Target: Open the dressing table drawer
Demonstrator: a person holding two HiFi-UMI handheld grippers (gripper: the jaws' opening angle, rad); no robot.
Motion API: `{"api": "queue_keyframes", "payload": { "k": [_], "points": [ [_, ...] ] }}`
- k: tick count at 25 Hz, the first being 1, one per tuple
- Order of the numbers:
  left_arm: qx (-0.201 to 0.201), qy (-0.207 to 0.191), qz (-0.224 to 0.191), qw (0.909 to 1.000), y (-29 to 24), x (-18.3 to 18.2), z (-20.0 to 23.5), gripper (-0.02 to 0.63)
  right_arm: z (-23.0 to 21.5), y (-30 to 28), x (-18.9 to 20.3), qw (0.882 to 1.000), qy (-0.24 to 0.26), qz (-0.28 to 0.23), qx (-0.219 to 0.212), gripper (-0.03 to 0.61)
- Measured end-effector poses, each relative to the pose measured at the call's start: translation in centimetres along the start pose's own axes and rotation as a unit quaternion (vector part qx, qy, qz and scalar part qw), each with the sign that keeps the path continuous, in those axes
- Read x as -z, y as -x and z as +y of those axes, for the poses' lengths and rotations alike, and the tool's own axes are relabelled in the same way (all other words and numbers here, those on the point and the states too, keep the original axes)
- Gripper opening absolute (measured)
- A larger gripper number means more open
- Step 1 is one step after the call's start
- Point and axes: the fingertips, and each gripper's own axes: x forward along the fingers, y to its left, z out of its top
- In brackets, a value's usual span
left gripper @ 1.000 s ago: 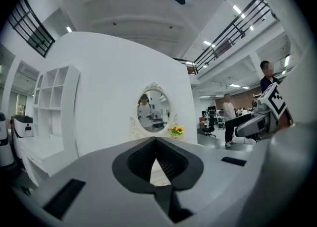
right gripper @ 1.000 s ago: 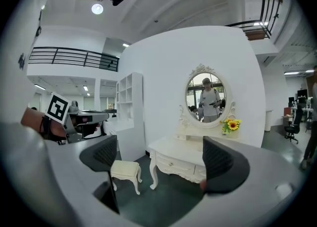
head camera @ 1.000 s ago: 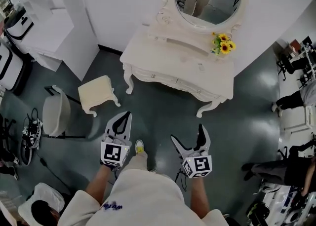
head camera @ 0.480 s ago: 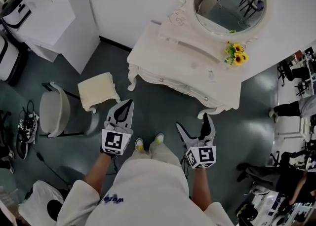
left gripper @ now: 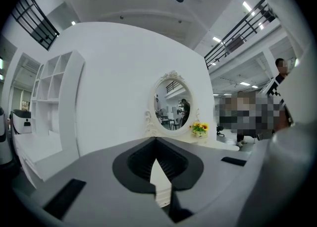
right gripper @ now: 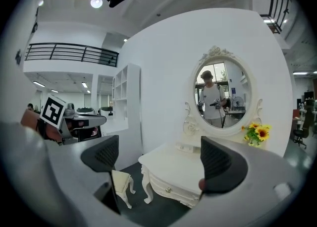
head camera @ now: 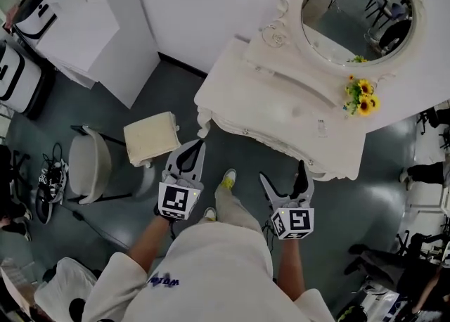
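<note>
Dressing table point(head camera: 281, 110) set just ahead of both grippers, its right part hidden behind a jaw in the right gripper view, drawer point(right gripper: 159, 185) seen shut, cream with a small round knob point(right gripper: 168, 190), left gripper point(head camera: 199, 145) held closed on nothing, right gripper point(head camera: 283, 173) held spread and empty.

1 dressing table point(head camera: 281, 106) at 12 o'clock, bearing 1 oval mirror point(head camera: 355, 15) and 1 bunch of sunflowers point(head camera: 364, 99) at 1 o'clock. 1 stool point(head camera: 151, 138) at 10, 1 chair point(head camera: 90, 166) at 9. 2 grippers near 6: left gripper point(head camera: 199, 144), right gripper point(head camera: 283, 173).
</note>
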Motion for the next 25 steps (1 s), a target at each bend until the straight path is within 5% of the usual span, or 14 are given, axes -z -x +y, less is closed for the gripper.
{"api": "queue_keyframes", "payload": {
  "k": [12, 20, 25],
  "points": [
    [-0.011, -0.006, 0.070, 0.9975, -14.1, -0.2, 1.9, 0.005, -6.5, -11.3, -0.4, 0.998, -0.062, 0.007, -0.032, 0.486],
    [0.002, -0.040, 0.089, 0.9952, -21.2, -0.7, 2.4, 0.005, -10.0, -16.2, 0.5, 0.997, -0.075, 0.018, -0.022, 0.463],
    [0.009, -0.028, 0.097, 0.9948, -24.7, 0.4, 2.9, 0.005, -10.8, -17.8, 1.3, 0.996, -0.075, 0.037, -0.012, 0.442]
  ]
}}
